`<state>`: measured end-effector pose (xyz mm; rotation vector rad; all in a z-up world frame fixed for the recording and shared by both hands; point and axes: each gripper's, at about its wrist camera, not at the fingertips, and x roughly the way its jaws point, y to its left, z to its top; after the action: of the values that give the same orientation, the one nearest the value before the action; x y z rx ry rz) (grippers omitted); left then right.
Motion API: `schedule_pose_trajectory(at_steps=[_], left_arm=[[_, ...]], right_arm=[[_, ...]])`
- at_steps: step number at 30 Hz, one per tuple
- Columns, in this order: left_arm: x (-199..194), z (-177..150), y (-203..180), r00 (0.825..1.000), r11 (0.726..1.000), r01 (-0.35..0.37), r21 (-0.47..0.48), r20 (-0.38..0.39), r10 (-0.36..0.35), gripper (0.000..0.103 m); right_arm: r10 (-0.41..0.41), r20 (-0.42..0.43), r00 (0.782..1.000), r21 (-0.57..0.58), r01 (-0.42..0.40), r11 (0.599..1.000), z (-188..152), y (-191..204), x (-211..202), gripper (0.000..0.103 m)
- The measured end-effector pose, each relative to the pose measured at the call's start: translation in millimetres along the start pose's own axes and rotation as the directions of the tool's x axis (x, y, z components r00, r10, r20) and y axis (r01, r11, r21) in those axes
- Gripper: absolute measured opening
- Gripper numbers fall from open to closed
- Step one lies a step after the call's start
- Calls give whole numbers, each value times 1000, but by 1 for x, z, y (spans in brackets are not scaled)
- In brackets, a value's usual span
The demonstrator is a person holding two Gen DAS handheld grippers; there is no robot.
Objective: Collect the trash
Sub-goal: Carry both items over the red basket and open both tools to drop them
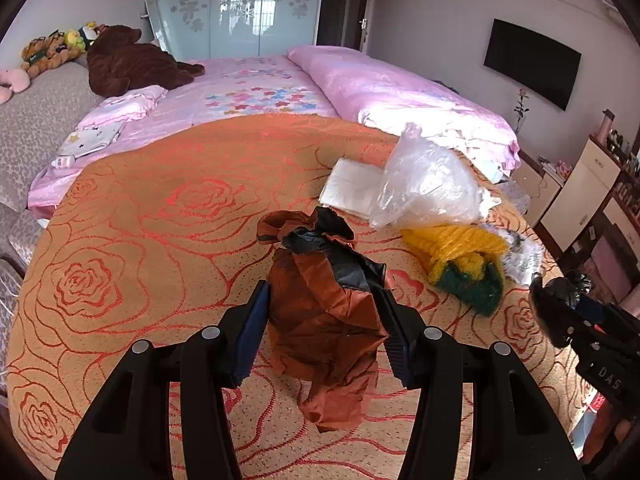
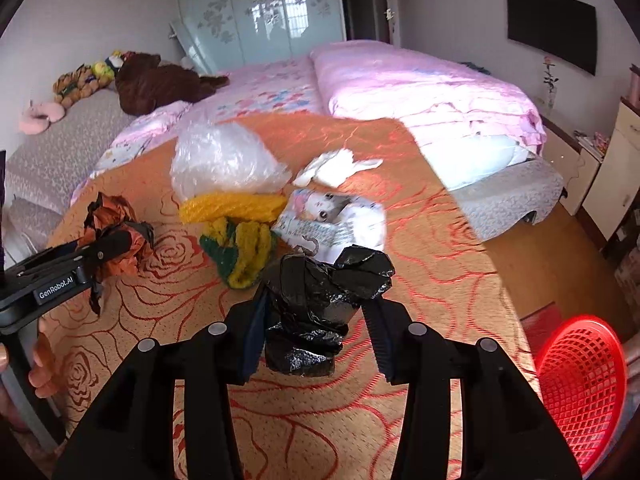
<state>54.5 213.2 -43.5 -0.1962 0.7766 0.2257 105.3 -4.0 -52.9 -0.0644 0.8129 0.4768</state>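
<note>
A crumpled brown and black paper wrapper (image 1: pixel 324 320) hangs between the pads of my left gripper (image 1: pixel 326 320), which is shut on it just above the orange rose-patterned blanket (image 1: pixel 160 240). My right gripper (image 2: pixel 316 324) is shut on a scrunched black plastic bag (image 2: pixel 316 296), also a little above the blanket. The left wrist view shows the right gripper (image 1: pixel 556 300) at the far right with the black bag at its tips. The right wrist view shows the left gripper (image 2: pixel 120 240) at the left, holding the brown wrapper (image 2: pixel 112 208).
On the blanket lie a clear plastic bag (image 2: pixel 224 160), a yellow and green knitted piece (image 2: pixel 240 240), a printed packet with a cat picture (image 2: pixel 332 216), white tissue (image 2: pixel 336 170) and a flat white packet (image 1: pixel 348 188). A red mesh basket (image 2: pixel 580 392) stands on the floor at the lower right.
</note>
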Motion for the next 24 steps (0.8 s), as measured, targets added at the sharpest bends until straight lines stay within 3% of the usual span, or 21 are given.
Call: schedule_pose_trajectory(at_steps=[11,24], left_arm=[[-27,7,-27,997,998,40,53,67,-44,50],[-30,9,-69,992,987,88,134,73,-99,50]], right_arm=[[-40,71,997,47,36,998,6,-25,-30,43],[-100,109,989,88,90,992,10,-51,-53,43]])
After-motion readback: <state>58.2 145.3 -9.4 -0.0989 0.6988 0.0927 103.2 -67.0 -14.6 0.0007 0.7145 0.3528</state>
